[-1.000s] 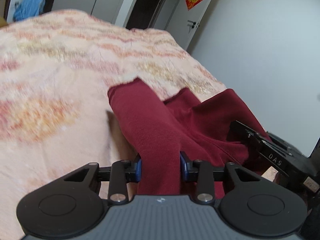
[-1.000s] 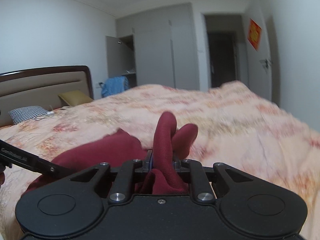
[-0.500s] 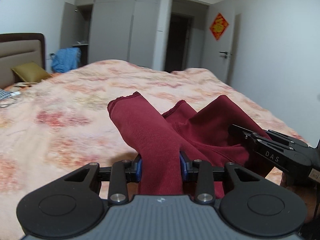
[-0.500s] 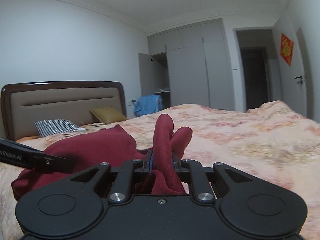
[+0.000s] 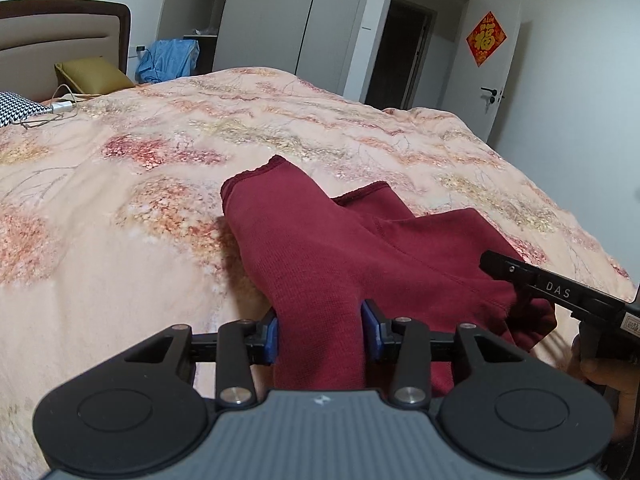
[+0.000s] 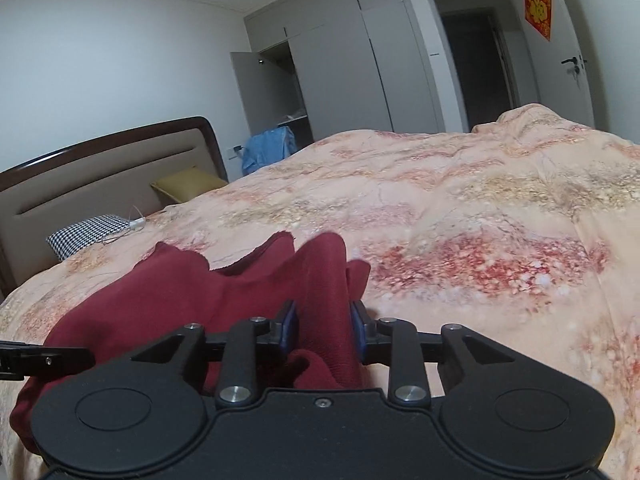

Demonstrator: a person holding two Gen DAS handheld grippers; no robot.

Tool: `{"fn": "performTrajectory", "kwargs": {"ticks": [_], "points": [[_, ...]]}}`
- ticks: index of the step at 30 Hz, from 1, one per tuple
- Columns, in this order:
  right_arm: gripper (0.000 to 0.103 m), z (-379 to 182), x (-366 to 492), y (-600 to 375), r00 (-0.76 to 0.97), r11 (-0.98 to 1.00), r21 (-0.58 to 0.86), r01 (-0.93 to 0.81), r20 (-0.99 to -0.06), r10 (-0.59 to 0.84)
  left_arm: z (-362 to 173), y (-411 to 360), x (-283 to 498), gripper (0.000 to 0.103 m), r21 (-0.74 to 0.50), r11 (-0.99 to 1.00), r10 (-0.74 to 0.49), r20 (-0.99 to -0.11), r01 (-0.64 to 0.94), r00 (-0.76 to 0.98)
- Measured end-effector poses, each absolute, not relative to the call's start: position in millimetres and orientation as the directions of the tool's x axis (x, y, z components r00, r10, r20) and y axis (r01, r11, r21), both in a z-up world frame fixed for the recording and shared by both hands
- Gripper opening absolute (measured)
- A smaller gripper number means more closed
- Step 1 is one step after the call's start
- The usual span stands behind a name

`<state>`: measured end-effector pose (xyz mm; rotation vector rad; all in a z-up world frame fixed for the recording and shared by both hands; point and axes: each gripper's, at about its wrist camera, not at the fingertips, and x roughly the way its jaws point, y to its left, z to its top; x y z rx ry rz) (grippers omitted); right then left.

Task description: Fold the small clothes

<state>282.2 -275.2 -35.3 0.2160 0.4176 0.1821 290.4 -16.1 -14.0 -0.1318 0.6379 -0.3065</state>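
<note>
- The bed [image 5: 120, 248], the largest thing in both views, is covered by a peach quilt with red and yellow floral patches; its brown-framed headboard [image 6: 100, 184] stands at the far left.
- A grey wardrobe [image 6: 360, 68] fills the far wall, one door ajar, next to a dark doorway.
- The dark red garment [image 5: 340, 248] lies on the quilt near the cameras, with parts of it raised off the bed in both sets of jaws. Its long axis runs away from the left wrist camera, up and slightly left, and a hemmed cuff end [image 5: 256, 176] points toward the far side of the bed. A second hemmed edge lies just beside it to the right.
- The left gripper [image 5: 320, 336] has its jaws parted to about the width of a thick band of the red fabric, and the blue pads touch the cloth on both sides.
- The right gripper [image 6: 322, 330] holds a bunched fold of the same garment between its jaws, the fold standing upright above them.
- A blue cloth [image 5: 168, 60] hangs beside the wardrobe.
- An olive pillow [image 5: 90, 76] and a checked pillow [image 6: 88, 232] rest by the headboard.
- A red decoration [image 5: 486, 38] hangs on the white door.
</note>
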Motion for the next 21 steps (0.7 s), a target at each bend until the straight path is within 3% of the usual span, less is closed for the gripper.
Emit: {"fn": "performTrajectory", "kwargs": {"ticks": [6, 8, 13, 21], "points": [[0.032, -32.7, 277.0, -276.4, 0.901, 0.965, 0.226, -0.131, -0.378, 0.211, -13.4, -16.6, 291.9, 0.050, -0.216, 0.947, -0.319, -0.573, 0.237, 0.755], [0.034, -30.8, 275.7, -276.5, 0.902, 0.967, 0.219, -0.127, -0.381, 0.205, -12.9, -16.0, 294.1, 0.056, -0.221, 0.947, -0.318, -0.580, 0.231, 0.750], [0.056, -22.4, 265.6, -276.4, 0.911, 0.975, 0.198, -0.102, -0.374, 0.171, -11.4, -12.5, 292.0, 0.071, -0.246, 0.946, -0.320, -0.584, 0.212, 0.746], [0.077, 2.7, 240.0, -282.0, 0.937, 0.978, 0.190, -0.088, -0.318, 0.147, 11.2, -9.6, 270.6, 0.091, -0.244, 0.952, -0.294, -0.550, 0.186, 0.782]]}}
